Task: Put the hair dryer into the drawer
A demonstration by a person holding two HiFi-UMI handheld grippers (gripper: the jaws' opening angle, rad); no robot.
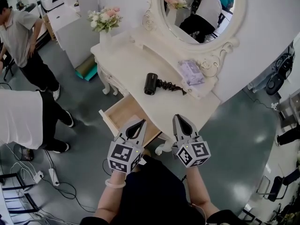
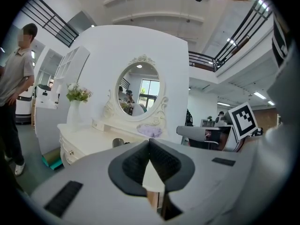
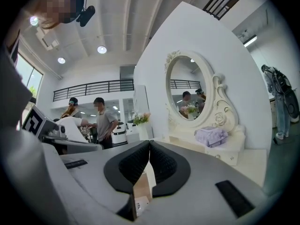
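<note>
Hair dryer (image 1: pixel 151 84) black, cylindrical, coiled cord (image 1: pixel 170 86); left tool (image 1: pixel 141 122), right tool (image 1: pixel 178 117) closed, empty.

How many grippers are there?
2. The left gripper is by the open drawer. The right gripper is beside it, at the dressing table's front edge. None seem hidden.

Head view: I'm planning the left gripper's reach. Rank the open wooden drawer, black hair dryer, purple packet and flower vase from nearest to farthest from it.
1. Open wooden drawer, right by the left gripper.
2. Black hair dryer, middle of the white dressing table.
3. Purple packet, farther right and back.
4. White vase of flowers, far left corner.
</note>
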